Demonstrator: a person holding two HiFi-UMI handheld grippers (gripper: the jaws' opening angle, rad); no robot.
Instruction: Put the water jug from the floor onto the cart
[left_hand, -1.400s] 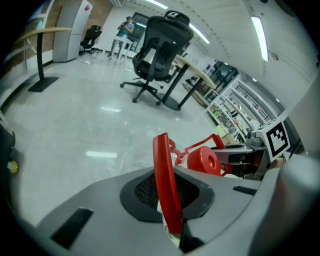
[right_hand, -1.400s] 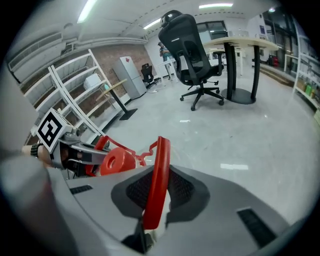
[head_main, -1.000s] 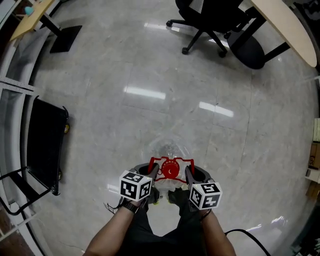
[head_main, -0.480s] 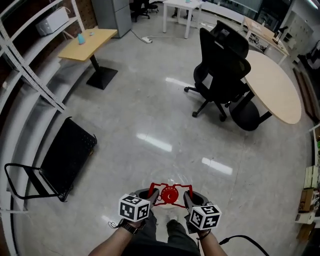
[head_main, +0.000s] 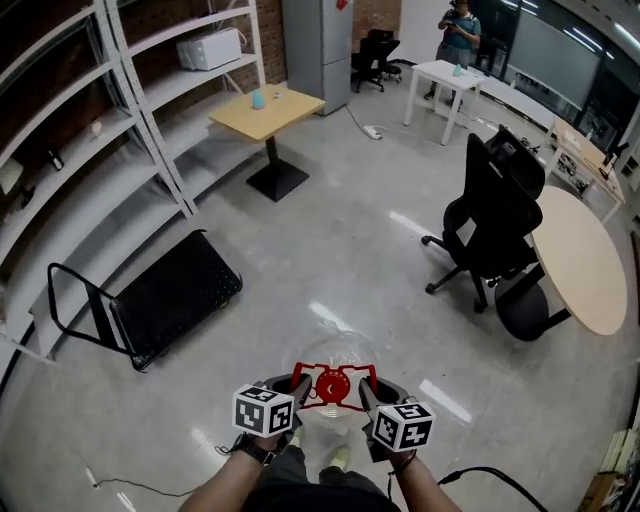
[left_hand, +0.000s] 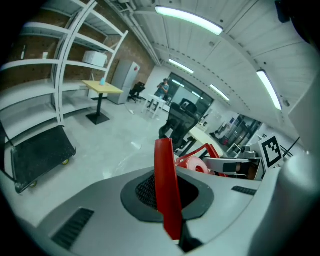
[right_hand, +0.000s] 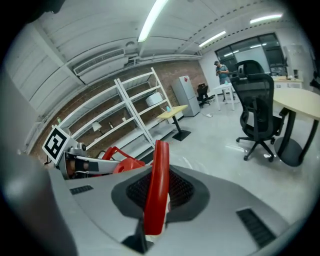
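The floor is far below now. The left hand-held gripper and the right hand-held gripper each pinch the jug. It has come up; the cart is next.

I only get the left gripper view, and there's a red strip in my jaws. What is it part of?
Observer: The handle of a clear water jug; the head view shows its round body underneath.
Operator: Is my other gripper helping?
Observer: Yes, the right gripper is shut on the handle's other side.
Operator: Anything lying on the floor near me?
Observer: A black cable, beside the right arm in the head view.
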